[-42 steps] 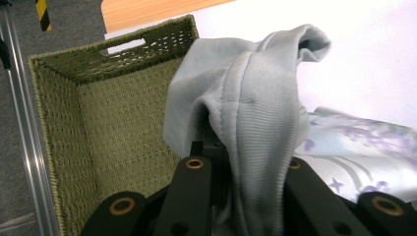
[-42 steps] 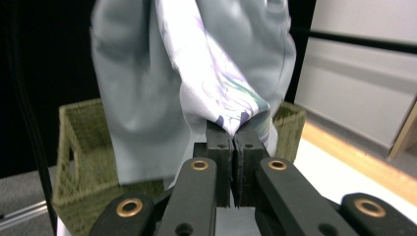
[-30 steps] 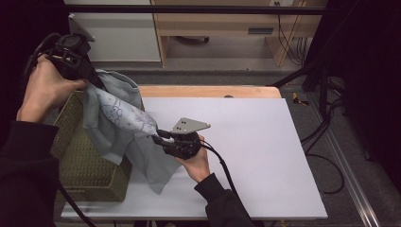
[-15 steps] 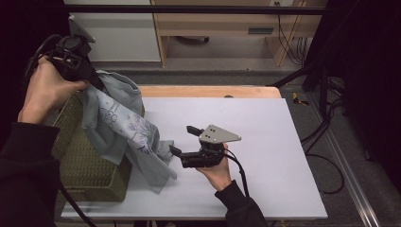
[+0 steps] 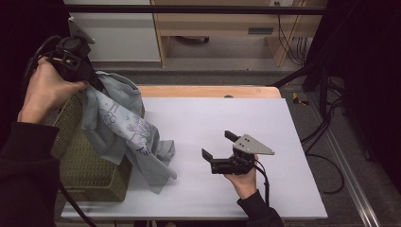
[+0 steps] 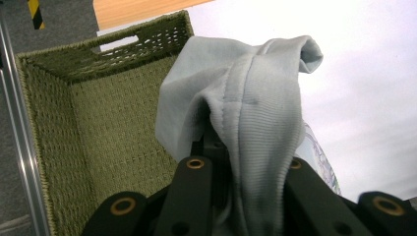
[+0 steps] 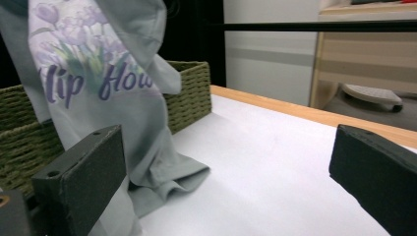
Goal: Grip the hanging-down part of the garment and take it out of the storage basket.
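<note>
Your left gripper (image 5: 97, 85) is raised above the far rim of the green woven basket (image 5: 90, 175) and is clamped on a ribbed, stitched edge of the pale blue-grey garment (image 5: 125, 137). In the left gripper view the fabric (image 6: 255, 123) bunches up from between the 2 black jaws, which are pressed together on it.

The basket sits at the table's left edge, near your side. In the left gripper view its interior (image 6: 113, 128) shows bare woven walls and floor; you see nothing lying in the part that is visible, though the held cloth hides some of it. The garment hangs from the grip over the basket's right rim, and its lower end trails out onto the white table (image 5: 227, 123), touching the surface just beside the basket. It is not inside the basket.

In the right gripper view the cloth (image 7: 98, 98) shows a purple flower print with lettering, hanging in front of the basket wall (image 7: 189, 93).

Your right gripper (image 5: 218, 147) rests low over the middle of the table, well apart from the garment. Its jaws have just been opening and now stand wide apart with nothing between them.
</note>
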